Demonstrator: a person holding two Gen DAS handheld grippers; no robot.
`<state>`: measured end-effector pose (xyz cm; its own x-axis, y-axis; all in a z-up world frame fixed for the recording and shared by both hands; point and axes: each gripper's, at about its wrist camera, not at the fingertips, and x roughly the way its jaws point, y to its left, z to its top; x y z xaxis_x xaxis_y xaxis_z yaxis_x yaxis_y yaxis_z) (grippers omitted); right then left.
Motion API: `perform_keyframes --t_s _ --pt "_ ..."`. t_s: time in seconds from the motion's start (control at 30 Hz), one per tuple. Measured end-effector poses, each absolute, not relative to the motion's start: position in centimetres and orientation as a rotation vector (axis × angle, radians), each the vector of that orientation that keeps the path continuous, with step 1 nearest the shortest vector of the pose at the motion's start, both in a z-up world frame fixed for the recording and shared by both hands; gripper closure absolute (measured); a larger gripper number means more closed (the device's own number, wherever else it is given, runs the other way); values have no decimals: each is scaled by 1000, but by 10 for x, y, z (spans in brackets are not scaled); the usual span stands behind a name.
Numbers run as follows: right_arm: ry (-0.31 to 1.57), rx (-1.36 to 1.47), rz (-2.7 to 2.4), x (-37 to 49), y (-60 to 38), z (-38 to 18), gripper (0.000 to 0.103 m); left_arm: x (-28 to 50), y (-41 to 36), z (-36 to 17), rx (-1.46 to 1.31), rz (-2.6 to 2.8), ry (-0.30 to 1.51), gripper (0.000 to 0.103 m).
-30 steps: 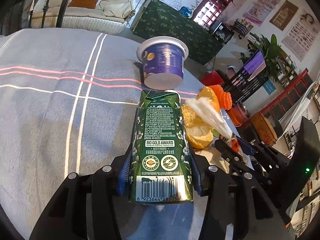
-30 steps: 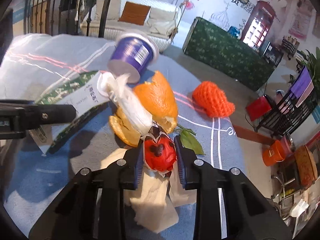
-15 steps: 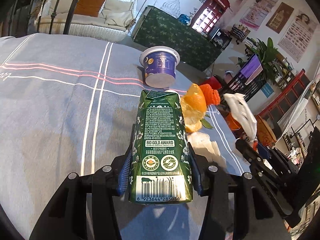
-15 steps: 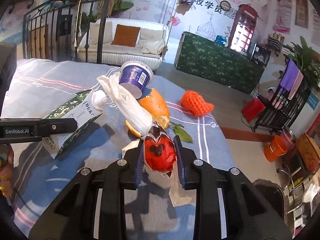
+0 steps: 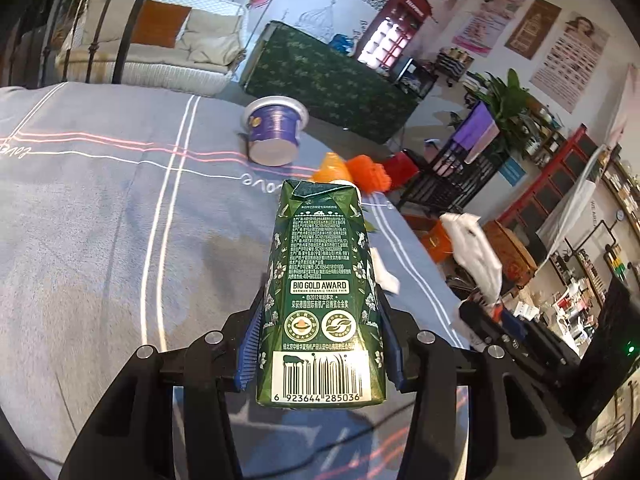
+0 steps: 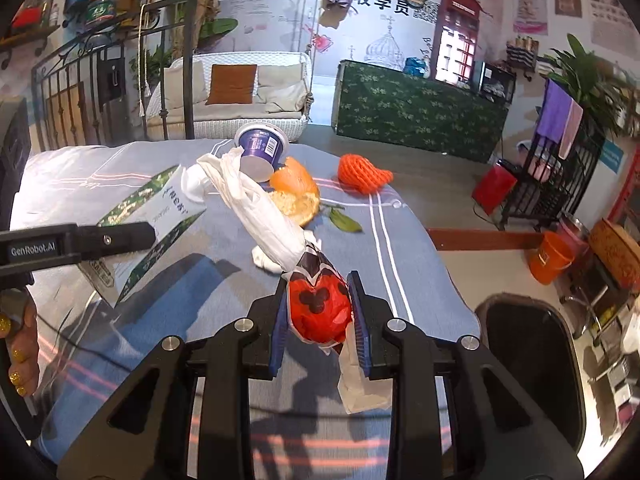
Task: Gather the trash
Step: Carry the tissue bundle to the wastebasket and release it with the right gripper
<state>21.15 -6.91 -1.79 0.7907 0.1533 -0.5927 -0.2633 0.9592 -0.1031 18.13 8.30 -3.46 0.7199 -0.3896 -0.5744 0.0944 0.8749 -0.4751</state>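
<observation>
My left gripper (image 5: 320,312) is shut on a green drink carton (image 5: 320,256), held upright above the grey-blue tablecloth (image 5: 100,220). In the right wrist view the same carton (image 6: 160,216) shows at the left, tilted. My right gripper (image 6: 320,316) is shut on a red, black-spotted plastic wrapper (image 6: 318,308) with a long white twisted bag (image 6: 256,208) trailing up from it. That white bag (image 5: 476,248) also hangs at the right of the left wrist view. Both items are off the table.
A purple yogurt cup (image 6: 260,148) lies on its side at the far end, beside orange peel (image 6: 296,192), an orange foam net (image 6: 362,172) and a green leaf (image 6: 344,220). A white tissue (image 6: 266,260) lies mid-table. A black bin (image 6: 528,360) stands below the table's right edge.
Both grippers rose and drew back from the trash pile with their loads. The right one rolled, and the black bin came into its view. Cup, peel and net stayed put.
</observation>
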Motion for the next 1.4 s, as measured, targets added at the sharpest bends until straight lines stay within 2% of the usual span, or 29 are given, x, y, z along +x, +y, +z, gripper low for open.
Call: perform_keyframes --t_s 0.77,1.4 --pt "633 -51 130 157 -140 -26 74 159 5 -36 -328 -444 724 54" --pt "662 66 -53 170 -228 -43 74 168 -66 -32 -246 -595 720 54"
